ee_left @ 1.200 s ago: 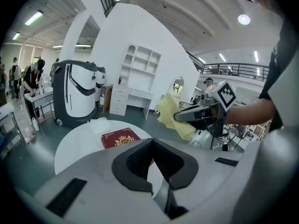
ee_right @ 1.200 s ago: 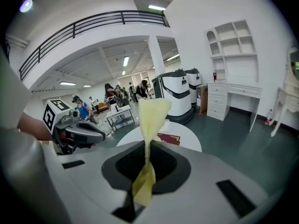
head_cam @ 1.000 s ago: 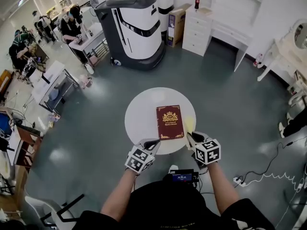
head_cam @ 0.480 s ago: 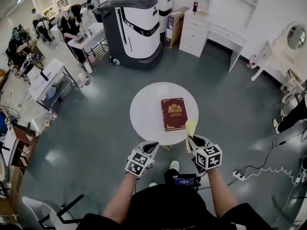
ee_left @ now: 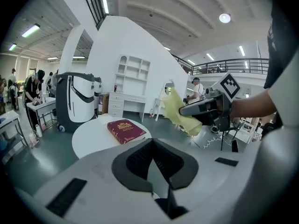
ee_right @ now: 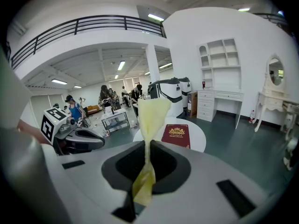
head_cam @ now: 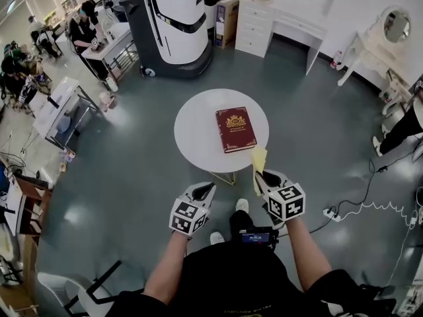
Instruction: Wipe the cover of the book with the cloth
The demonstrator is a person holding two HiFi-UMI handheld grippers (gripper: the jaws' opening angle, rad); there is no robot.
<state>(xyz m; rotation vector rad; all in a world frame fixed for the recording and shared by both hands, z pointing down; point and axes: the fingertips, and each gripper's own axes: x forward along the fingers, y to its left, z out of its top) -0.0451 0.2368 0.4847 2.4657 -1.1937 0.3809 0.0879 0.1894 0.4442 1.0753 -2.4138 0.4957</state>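
fingers (ee_right: 164, 166) pinching cloth (ee_right: 150, 115), book (head_cam: 235, 129), table (head_cam: 197, 137), robot (head_cam: 168, 28) behind

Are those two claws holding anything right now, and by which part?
The right gripper pinches the yellow cloth partway along its length, and the larger end sticks out past the jaws. The left gripper is shut on nothing.

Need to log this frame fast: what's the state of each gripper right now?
Left gripper: closed, nothing between its jaws.
Right gripper: closed on the yellow cloth, not yet on the book.
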